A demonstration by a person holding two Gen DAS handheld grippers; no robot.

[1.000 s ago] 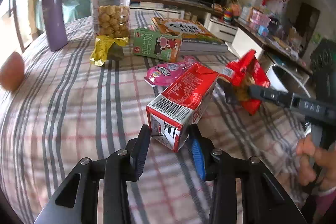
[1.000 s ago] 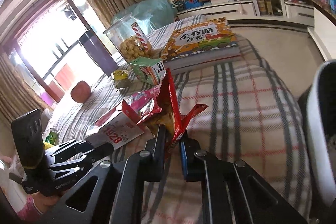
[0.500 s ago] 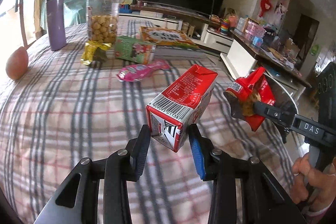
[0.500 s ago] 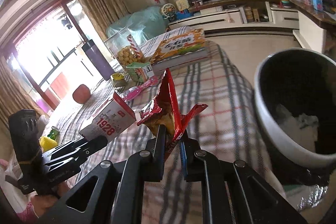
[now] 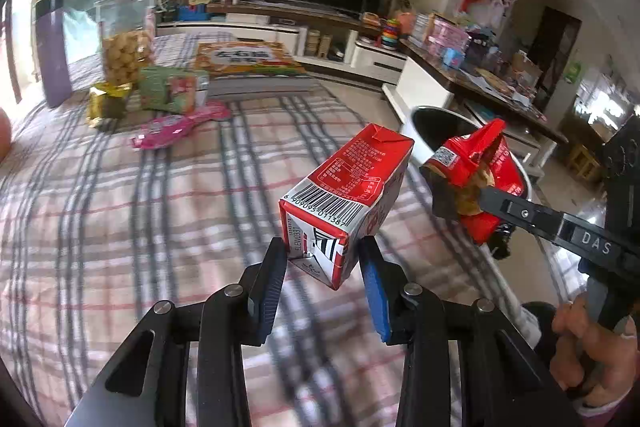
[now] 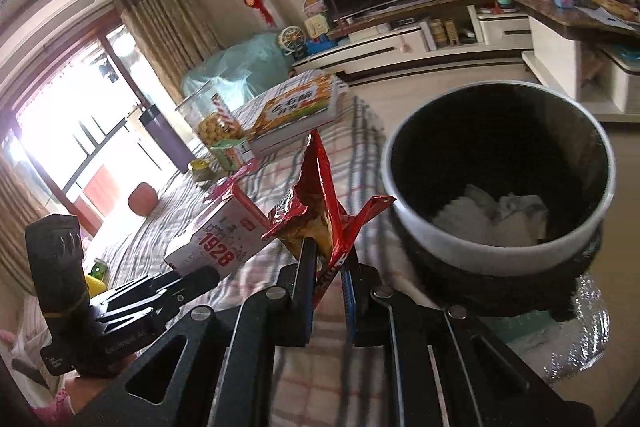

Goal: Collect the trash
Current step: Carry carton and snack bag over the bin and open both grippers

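Bench (image 5: 100, 227), under its plaid cloth, is carrying the leftovers: a book (image 5: 248, 61), a snack jar (image 5: 124, 47), a purple flask (image 5: 54, 55), a green carton (image 5: 168, 89), a pink wrapper (image 5: 172, 127) and a yellow wrapper (image 5: 106, 103), all lying well apart from both tools. These are looking like the next pieces to sort.

Bin (image 6: 500, 255), round and dark inside with white paper at the bottom, is standing off the bench's end. A second ago only a sliver of it was showing in the right wrist view; now its open mouth is filling that view, so both hands are travelling away from the clutter toward it.

Milk carton (image 5: 344, 199), red and white, is being carried off the cloth, pinched across its lower end by the left tool (image 5: 322, 267), jaws narrow on it, grip unchanged.

Chip bag (image 6: 316, 211), red and crumpled, is being held upright by the right tool (image 6: 326, 271), jaws almost fully together on the foil, just beside the bin's rim but not yet over the opening.

Judgement: transport is nearly done; release over the mouth is the step remaining.
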